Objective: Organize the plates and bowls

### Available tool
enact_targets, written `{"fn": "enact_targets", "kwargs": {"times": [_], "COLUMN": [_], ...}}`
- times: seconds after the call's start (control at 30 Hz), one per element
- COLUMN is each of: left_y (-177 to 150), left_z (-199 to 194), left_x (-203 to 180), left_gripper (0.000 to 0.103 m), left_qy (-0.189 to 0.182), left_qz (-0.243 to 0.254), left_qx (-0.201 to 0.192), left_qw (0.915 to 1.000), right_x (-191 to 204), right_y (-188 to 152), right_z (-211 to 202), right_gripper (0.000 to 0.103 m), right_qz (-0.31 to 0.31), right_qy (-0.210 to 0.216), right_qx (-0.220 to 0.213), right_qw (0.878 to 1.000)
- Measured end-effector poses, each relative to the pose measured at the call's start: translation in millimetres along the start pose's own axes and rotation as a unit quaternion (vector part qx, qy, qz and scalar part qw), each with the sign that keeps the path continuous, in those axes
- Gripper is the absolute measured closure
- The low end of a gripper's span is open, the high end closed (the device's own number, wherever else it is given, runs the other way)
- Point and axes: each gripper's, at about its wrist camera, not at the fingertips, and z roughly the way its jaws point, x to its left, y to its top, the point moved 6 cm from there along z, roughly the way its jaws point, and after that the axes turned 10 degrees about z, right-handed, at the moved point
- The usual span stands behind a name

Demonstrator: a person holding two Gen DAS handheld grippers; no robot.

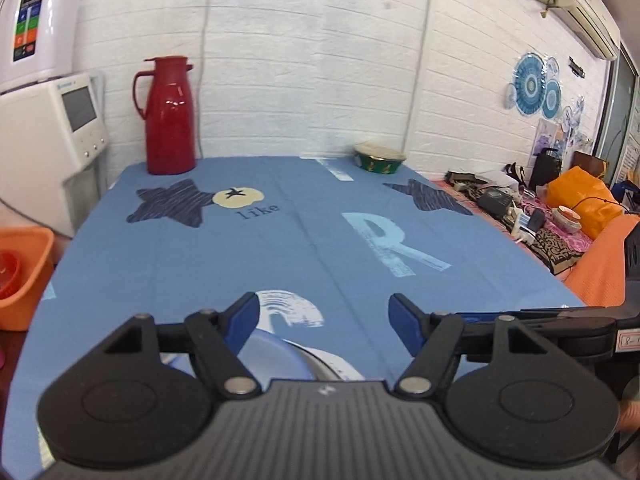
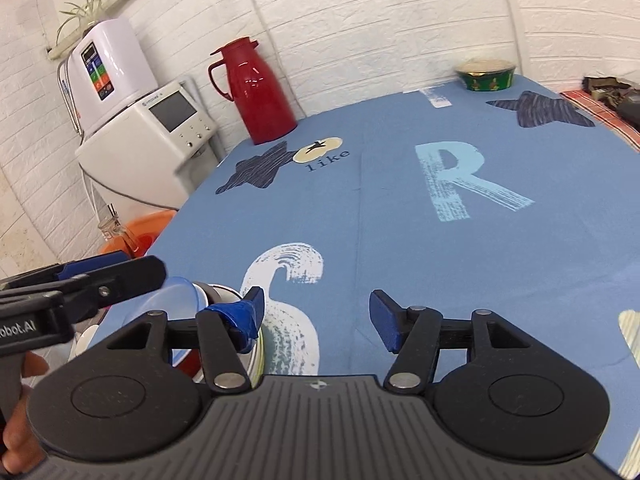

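Both claws, left and right, gape wide, half hiding stacked bowls beneath.

Matt cloth tablecloth; glossy red plastic jug.

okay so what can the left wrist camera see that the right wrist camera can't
Only the left wrist view shows the air conditioner, the blue paper fans on the wall and the orange bag.

Only the right wrist view shows the potted plant and the left gripper seen from the side.

Both show the red thermos, the green bowl, the blue tablecloth and stacked dishes near the fingers.
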Motion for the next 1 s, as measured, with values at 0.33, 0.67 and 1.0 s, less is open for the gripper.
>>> {"fn": "enact_targets", "kwargs": {"times": [0.33,0.67,1.0], "left_y": [-53.0,-110.9,-149.0], "left_z": [-5.8,-50.1,-77.1], "left_x": [-69.4,-96.9,-91.9], "left_gripper": [0.031,0.03,0.03], "left_qy": [0.026,0.051,0.088], "left_qz": [0.038,0.037,0.007], "left_qx": [0.066,0.08,0.087], "left_qw": [0.9967,0.9948,0.9923], "right_x": [-34.5,-30.1,-15.9], "right_y": [-24.7,-70.3,-92.6], "right_z": [-36.4,-71.2,-97.0], "right_gripper": [0.057,0.055,0.054], "right_qz": [0.044,0.036,0.013], "right_qy": [-0.039,-0.022,-0.008], "right_qx": [-0.025,-0.044,-0.066], "right_qw": [0.998,0.998,0.998]}}
